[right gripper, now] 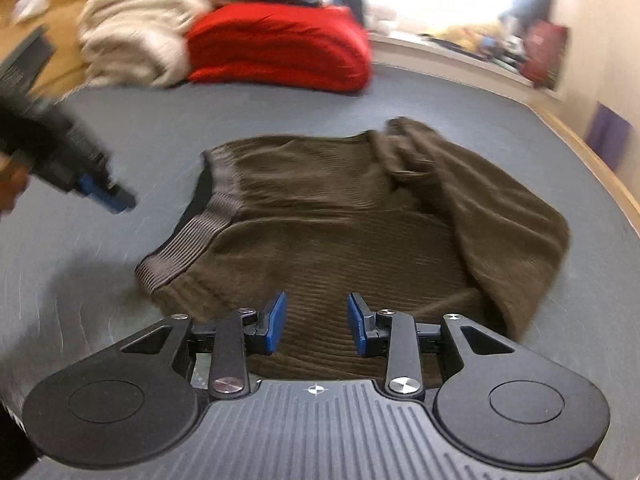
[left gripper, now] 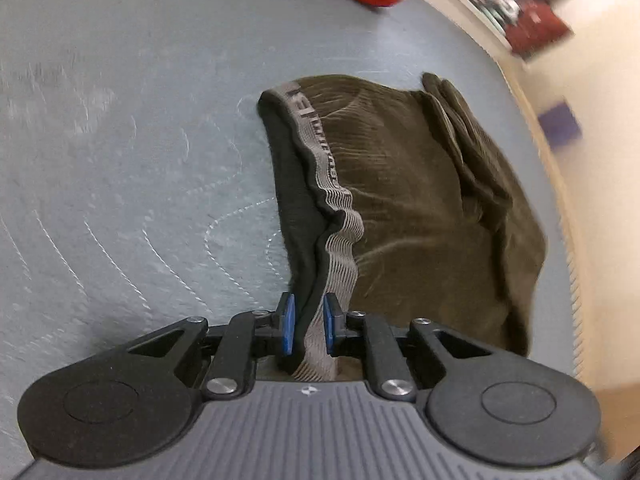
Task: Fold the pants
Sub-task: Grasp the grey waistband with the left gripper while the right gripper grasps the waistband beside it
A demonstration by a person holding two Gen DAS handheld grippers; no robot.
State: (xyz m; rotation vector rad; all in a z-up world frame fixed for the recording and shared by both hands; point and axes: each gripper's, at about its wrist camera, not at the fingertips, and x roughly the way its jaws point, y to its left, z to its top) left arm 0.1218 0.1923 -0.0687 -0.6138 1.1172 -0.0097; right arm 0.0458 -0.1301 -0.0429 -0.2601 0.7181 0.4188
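Note:
Dark brown ribbed pants [right gripper: 340,220] lie folded on the grey-blue surface, with the grey elastic waistband [right gripper: 200,232] at their left side. In the left wrist view the waistband [left gripper: 332,184] runs down between the blue pads of my left gripper [left gripper: 309,308], whose jaws stand a narrow gap apart; I see no pinch in the cloth. The right wrist view shows the left gripper [right gripper: 120,200] blurred, just left of the waistband. My right gripper [right gripper: 317,300] is open over the near edge of the pants, and the fabric lies flat between its fingers.
Folded red cloth [right gripper: 280,48] and a cream pile [right gripper: 132,40] sit at the far side of the surface. A wooden rim [right gripper: 600,160] borders it on the right. Bare grey surface [left gripper: 120,160] stretches left of the pants.

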